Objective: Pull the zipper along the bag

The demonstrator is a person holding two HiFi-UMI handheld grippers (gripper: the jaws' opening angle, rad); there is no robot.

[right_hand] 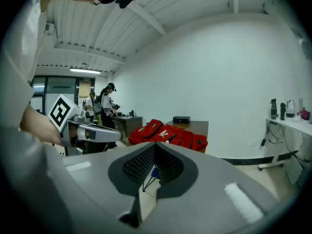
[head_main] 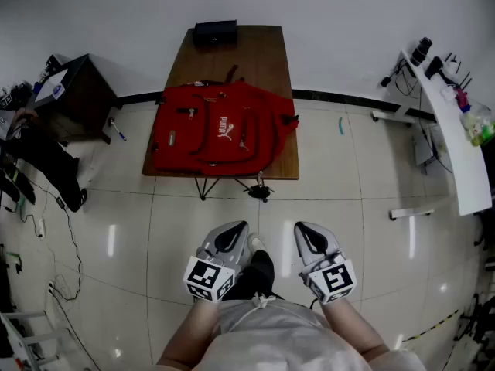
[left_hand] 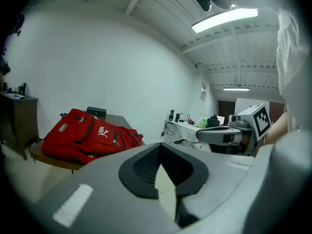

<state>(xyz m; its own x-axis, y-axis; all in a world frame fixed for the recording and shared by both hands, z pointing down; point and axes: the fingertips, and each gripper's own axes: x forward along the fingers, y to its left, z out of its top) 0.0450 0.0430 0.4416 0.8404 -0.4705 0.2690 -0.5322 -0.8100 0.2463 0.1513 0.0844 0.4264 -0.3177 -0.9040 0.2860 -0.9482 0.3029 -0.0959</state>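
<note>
Red fabric marks the backpack, which lies flat on a wooden table at twelve o'clock from the person, well apart from both tools. A black box sits at the table's far end. The left gripper and right gripper hang side by side near the person's body above the tiled floor, at seven and five o'clock. Each has its jaws together at the tips, with nothing between them.

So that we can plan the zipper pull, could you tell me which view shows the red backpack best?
The head view: the red backpack lies flat on the wooden table, its whole front visible from above. Both gripper views show it distant, low and side-on.
</note>
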